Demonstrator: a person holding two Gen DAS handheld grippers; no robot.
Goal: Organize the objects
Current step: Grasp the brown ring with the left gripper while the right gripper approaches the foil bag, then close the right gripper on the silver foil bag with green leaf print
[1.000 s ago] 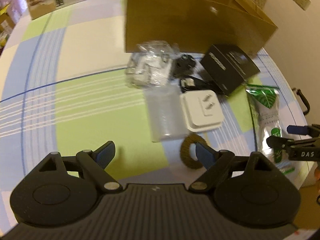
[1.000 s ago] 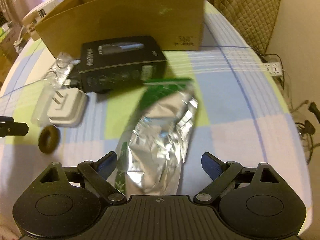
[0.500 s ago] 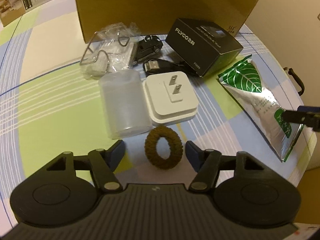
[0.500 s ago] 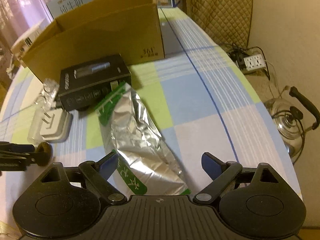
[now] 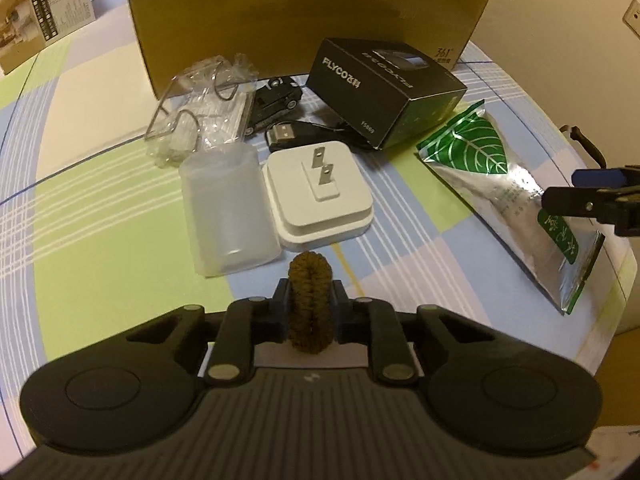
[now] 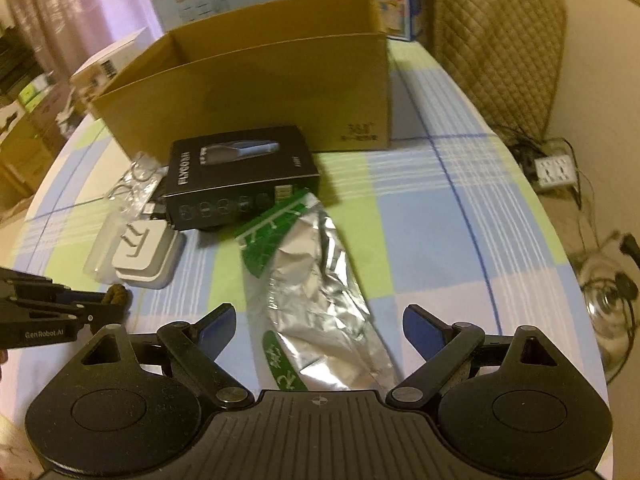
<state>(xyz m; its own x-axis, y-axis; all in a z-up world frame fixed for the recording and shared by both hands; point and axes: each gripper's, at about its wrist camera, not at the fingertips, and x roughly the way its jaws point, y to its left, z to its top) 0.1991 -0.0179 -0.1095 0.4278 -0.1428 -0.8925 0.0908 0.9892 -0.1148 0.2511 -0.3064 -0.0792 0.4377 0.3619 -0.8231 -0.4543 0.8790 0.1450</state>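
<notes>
Cardboard box (image 5: 304, 20) behind scattered clutter

My left wrist camera looks steeply down, close over the checked tablecloth (image 5: 100, 200). My right one tilts down from the right side. Both share the open brown cardboard box (image 5: 304, 12) (image 6: 256, 92) at the far side.

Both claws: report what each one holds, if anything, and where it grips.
The left claw pinches the brown hair tie across its squashed ring. The right claw is open over the foil pouch, holding nothing.
</notes>
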